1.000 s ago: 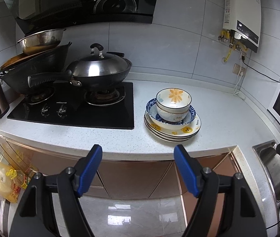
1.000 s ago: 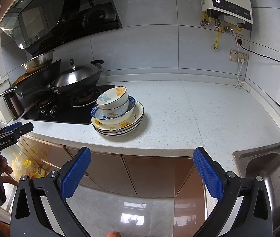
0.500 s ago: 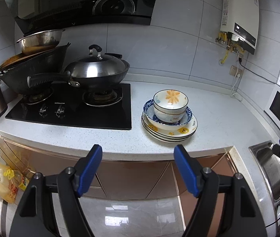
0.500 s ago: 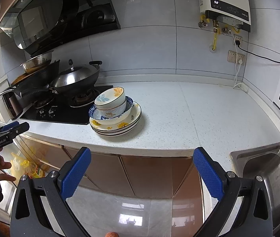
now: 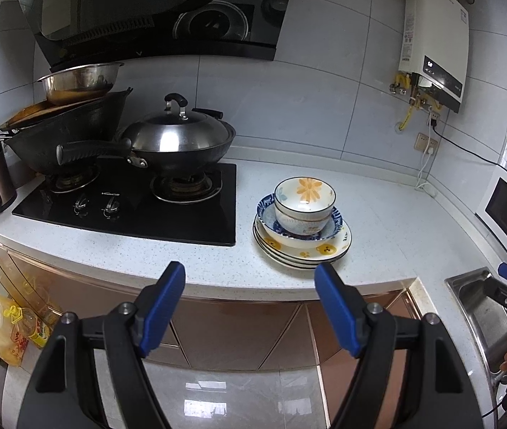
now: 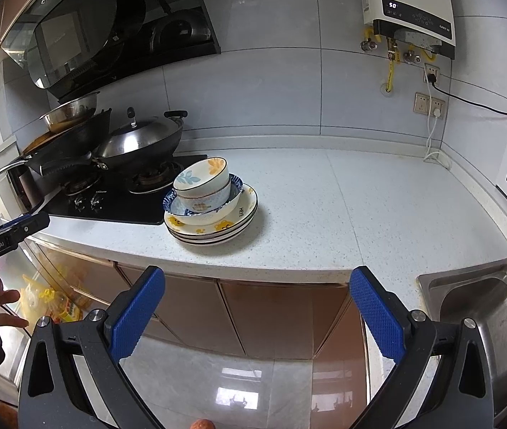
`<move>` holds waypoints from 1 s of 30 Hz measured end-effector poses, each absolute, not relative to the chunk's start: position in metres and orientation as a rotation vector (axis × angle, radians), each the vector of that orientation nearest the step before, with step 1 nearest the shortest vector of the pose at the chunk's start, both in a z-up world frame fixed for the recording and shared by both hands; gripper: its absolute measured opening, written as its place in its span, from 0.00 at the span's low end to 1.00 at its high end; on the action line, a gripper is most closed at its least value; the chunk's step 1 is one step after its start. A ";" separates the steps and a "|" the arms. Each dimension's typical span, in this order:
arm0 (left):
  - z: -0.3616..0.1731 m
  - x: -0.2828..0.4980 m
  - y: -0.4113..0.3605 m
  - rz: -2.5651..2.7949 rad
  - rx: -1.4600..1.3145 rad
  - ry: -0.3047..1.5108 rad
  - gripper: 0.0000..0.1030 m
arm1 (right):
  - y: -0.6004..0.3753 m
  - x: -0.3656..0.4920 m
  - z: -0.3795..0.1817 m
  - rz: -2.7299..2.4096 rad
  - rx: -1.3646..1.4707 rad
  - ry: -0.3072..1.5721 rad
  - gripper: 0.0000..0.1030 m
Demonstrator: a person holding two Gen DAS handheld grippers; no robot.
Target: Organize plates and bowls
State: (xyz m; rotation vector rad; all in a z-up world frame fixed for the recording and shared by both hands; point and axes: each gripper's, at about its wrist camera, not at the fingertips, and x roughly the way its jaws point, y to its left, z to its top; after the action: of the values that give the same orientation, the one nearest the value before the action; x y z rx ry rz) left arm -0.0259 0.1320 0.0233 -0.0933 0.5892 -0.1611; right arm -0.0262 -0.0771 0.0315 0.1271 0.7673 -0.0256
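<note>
Nearest the left wrist camera, the left gripper (image 5: 250, 279) hangs in front of the cabinet doors with its blue-padded fingers (image 5: 162, 307) spread apart and nothing between them; it sits short of the countertop (image 5: 389, 221) edge. The right gripper (image 6: 257, 287) is held the same way off the counter's front edge, its blue fingers (image 6: 377, 316) wide apart and empty, with the steel sink (image 6: 493, 314) just to its right. Past both grippers, on the speckled white countertop just right of the black gas hob (image 5: 139, 207), stands the stack of dishes: several flat plates (image 5: 303, 250) with yellow motifs at the bottom, a blue-patterned bowl (image 5: 267, 214) resting in them, and two small nested flower bowls (image 5: 305, 200) on top, the uppermost tilted slightly in the right wrist view. Behind the hob's knobs, a lidded wok (image 5: 178, 141) sits on the right burner, and a larger dark wok (image 5: 67, 128) on the left burner carries a metal basin (image 5: 78, 82). Farther back, the range hood (image 5: 157, 10) hangs above the hob, and a white water heater (image 6: 409, 3) is mounted on the tiled wall to the right, with a socket (image 6: 428, 103) and cable below it.
</note>
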 end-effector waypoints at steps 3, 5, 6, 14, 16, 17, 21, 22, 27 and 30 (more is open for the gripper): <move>0.026 -0.029 0.131 -0.152 -0.091 0.573 0.72 | -0.077 -0.026 0.031 -0.022 0.128 0.767 0.99; 0.028 -0.031 0.130 -0.146 -0.088 0.568 0.72 | -0.077 -0.027 0.031 -0.020 0.126 0.767 0.99; 0.028 -0.032 0.129 -0.145 -0.087 0.565 0.72 | -0.077 -0.027 0.031 -0.020 0.126 0.767 0.99; 0.033 -0.036 0.127 -0.122 -0.088 0.549 0.72 | -0.077 -0.029 0.032 -0.020 0.129 0.764 0.99; 0.033 -0.036 0.126 -0.111 -0.085 0.551 0.72 | -0.077 -0.029 0.032 -0.020 0.129 0.763 0.99; 0.032 -0.036 0.126 -0.112 -0.086 0.555 0.72 | -0.077 -0.030 0.032 -0.020 0.130 0.763 0.99; 0.030 -0.034 0.126 -0.119 -0.095 0.565 0.72 | -0.078 -0.029 0.031 -0.022 0.132 0.769 0.99; 0.030 -0.033 0.126 -0.121 -0.097 0.568 0.72 | -0.078 -0.029 0.030 -0.022 0.132 0.771 0.99; 0.029 -0.031 0.127 -0.117 -0.097 0.569 0.72 | -0.077 -0.025 0.029 -0.019 0.130 0.776 0.99; 0.028 -0.029 0.126 -0.117 -0.088 0.573 0.72 | -0.077 -0.024 0.029 -0.020 0.130 0.774 0.99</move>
State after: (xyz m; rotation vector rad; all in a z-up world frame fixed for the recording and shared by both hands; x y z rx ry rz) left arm -0.0288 0.1255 0.0280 -0.0879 0.5731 -0.1171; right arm -0.0242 -0.0769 0.0292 0.1299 0.7741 -0.0201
